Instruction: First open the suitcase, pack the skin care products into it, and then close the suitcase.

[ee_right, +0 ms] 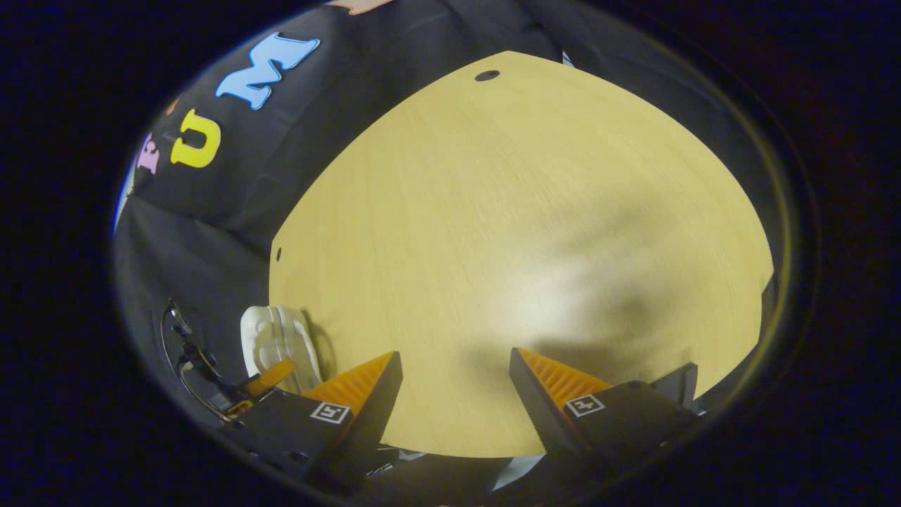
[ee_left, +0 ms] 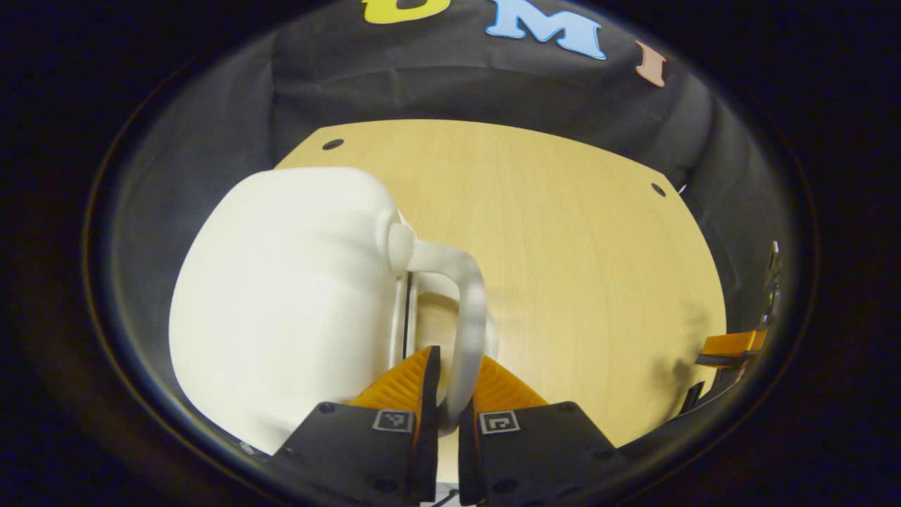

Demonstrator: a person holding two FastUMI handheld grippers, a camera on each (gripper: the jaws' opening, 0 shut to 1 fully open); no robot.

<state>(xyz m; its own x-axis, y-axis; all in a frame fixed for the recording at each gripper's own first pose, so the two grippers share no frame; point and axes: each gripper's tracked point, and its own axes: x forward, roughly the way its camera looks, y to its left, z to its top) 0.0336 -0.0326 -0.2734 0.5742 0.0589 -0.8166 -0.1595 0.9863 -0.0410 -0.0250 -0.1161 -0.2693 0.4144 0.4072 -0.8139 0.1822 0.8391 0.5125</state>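
The left gripper (ee_left: pixel 447 394) pinches the white suitcase (ee_left: pixel 281 303) by its handle (ee_left: pixel 468 317), which runs straight ahead between the fingers, while the right gripper (ee_right: pixel 456 384) hangs wide open and empty over the bare table (ee_right: pixel 521 232) far away.
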